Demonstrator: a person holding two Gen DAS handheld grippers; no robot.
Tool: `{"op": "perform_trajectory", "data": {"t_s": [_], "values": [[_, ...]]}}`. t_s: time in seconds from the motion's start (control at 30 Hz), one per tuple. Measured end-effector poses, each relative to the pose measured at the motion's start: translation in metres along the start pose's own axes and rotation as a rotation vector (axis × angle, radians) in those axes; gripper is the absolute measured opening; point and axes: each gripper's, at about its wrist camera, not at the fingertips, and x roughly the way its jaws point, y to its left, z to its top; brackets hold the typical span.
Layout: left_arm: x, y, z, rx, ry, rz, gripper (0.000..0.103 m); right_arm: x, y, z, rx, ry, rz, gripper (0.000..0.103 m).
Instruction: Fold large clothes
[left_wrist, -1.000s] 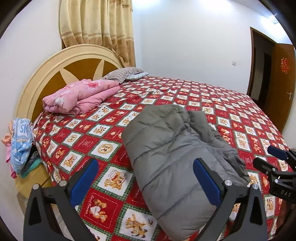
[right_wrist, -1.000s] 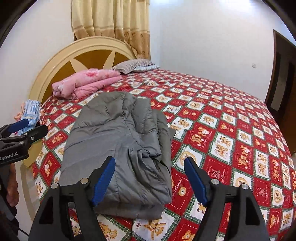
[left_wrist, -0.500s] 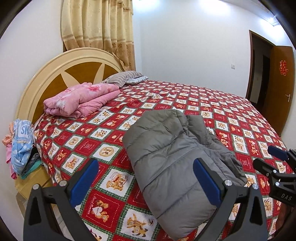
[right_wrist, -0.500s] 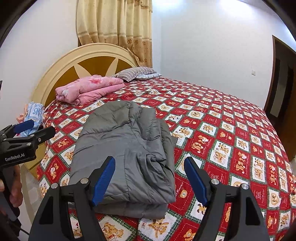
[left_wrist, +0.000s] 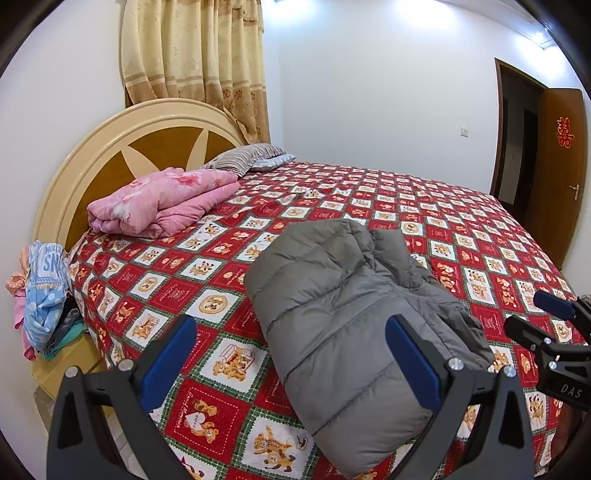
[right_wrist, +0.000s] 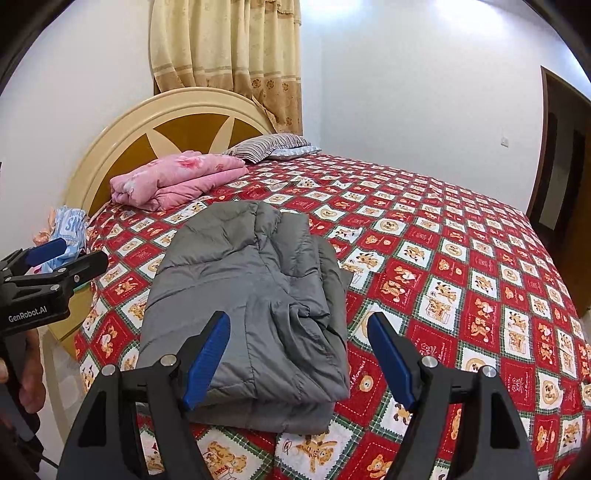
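A grey puffer jacket (left_wrist: 343, 317) lies folded into a thick bundle on the red bear-pattern bedspread (left_wrist: 461, 221), near the bed's front edge. It also shows in the right wrist view (right_wrist: 251, 299). My left gripper (left_wrist: 288, 332) is open and empty, held above the jacket's left side. My right gripper (right_wrist: 299, 328) is open and empty, held above the jacket's near right corner. The right gripper (left_wrist: 543, 321) also shows at the right edge of the left wrist view, and the left gripper (right_wrist: 59, 258) at the left edge of the right wrist view.
A folded pink quilt (left_wrist: 166, 199) and striped pillows (left_wrist: 247, 157) lie by the round cream headboard (left_wrist: 110, 147). A pile of blue and pink clothes (left_wrist: 40, 299) sits on a bedside stand at left. A brown door (left_wrist: 554, 166) stands open at right.
Both grippers have pulled back and up from the jacket, so the bed looks smaller and lower. The jacket has not moved. Both grippers stay open.
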Motion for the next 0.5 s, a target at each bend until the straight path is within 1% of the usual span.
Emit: {"op": "perform_trajectory", "data": {"t_s": [0.5], "values": [[0.0003, 0.003, 0.0009, 0.001, 0.001, -0.001, 0.103, 0.0045, -0.0004, -0.0028, 0.005, 0.01, 0.007, 0.077]]}}
